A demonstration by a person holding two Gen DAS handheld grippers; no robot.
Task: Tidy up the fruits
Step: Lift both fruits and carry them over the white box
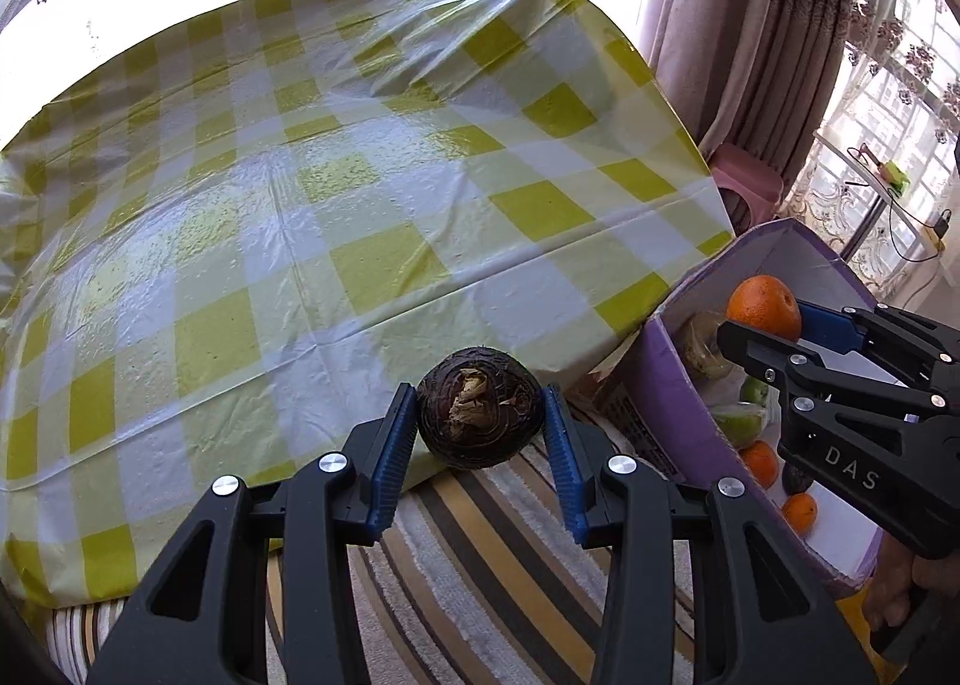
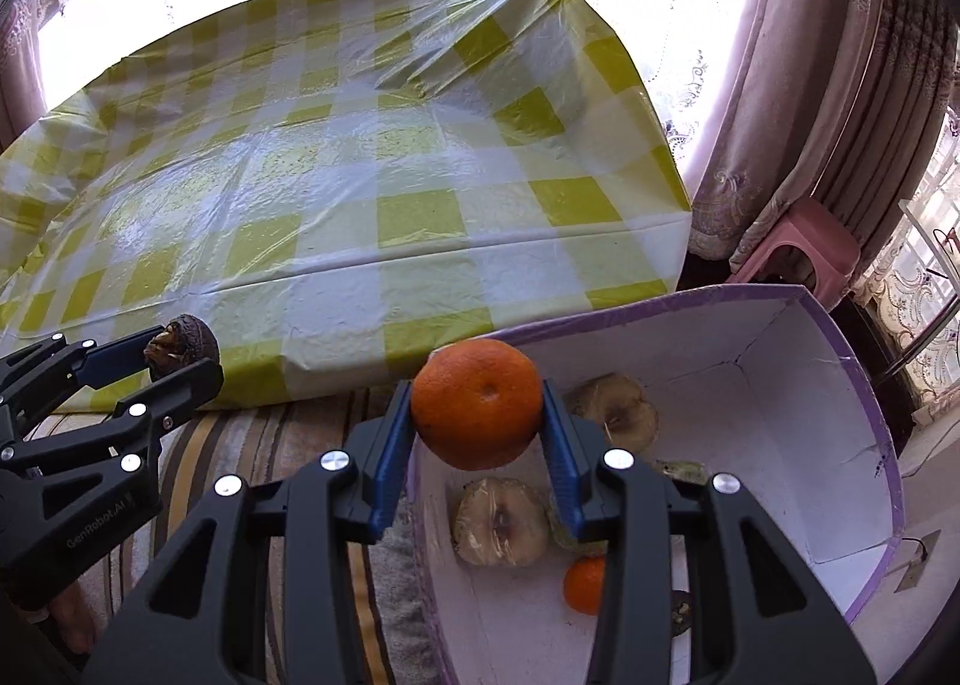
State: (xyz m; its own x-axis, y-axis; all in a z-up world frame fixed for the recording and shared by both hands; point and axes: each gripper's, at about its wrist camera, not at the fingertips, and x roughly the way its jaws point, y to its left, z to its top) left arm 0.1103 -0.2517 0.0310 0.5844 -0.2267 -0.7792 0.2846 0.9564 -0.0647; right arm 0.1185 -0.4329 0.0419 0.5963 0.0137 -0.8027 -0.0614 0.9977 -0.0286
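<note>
The left gripper [image 1: 480,427] clamps a dark, rough-skinned round fruit [image 1: 480,408] between its blue pads, fibrous tuft facing the camera; the pads press on its two flanks at about mid-height. The right gripper [image 2: 477,424] likewise grips an orange [image 2: 477,403] squarely across its widest part. Both holds look centred, so the grip should simply be kept firm with no squeeze beyond what the fruit already takes.

Below and just beyond the right fingers sits the purple box [image 2: 864,385], with wrapped pale fruit [image 2: 501,523] and a small orange [image 2: 585,586] lying on its white floor. The orange hangs over the box's near wall. The dark fruit hangs over the striped rug [image 1: 456,553], at the near edge of the checked tablecloth [image 1: 336,193].

Whether each fruit is bound for cloth or box cannot be told. Either way, the person should probably carry them low and level, set them down before easing the pads apart, and keep the two grippers clear of each other.
</note>
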